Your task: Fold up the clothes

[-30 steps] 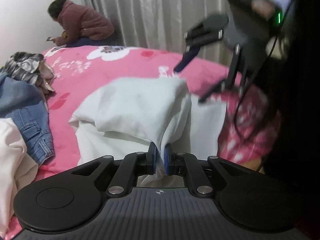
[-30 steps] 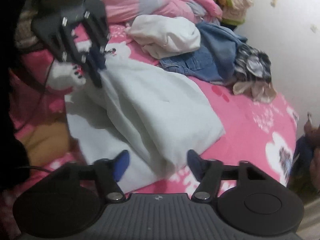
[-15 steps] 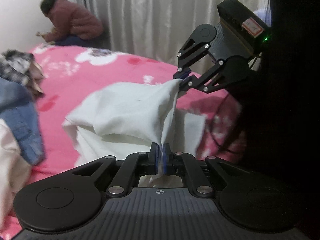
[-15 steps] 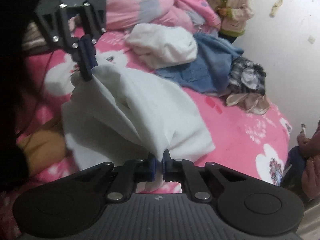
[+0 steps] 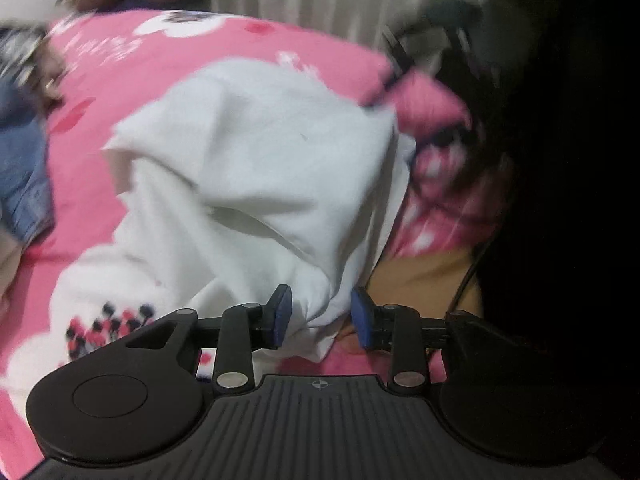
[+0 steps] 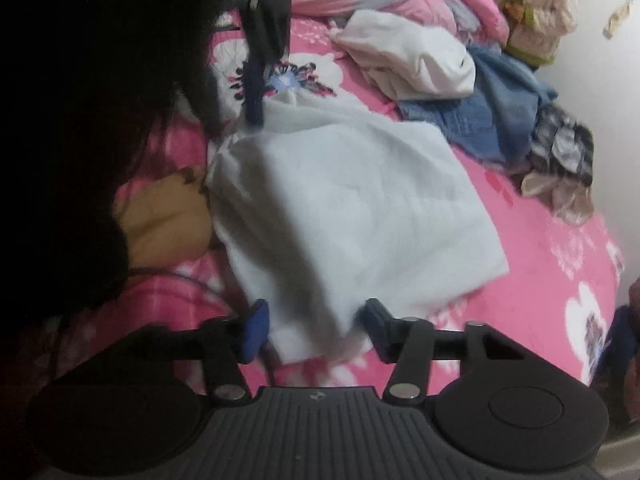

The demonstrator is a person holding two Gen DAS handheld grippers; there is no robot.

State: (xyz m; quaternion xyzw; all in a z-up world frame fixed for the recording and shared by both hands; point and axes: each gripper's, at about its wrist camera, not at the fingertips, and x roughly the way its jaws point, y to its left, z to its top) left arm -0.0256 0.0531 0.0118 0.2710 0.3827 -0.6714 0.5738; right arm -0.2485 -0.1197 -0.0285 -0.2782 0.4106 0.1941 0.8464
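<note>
Left wrist view: a folded white garment (image 5: 256, 168) lies on the pink bedspread (image 5: 120, 60), its near corner between the parted, released jaws of the left gripper (image 5: 320, 314). Opposite, the right gripper (image 6: 316, 330) also stands spread, straddling another corner without pinching. Loose layers may slump and undo the fold; unfolded clothes (image 6: 452, 76) wait well beyond the jaws.
</note>
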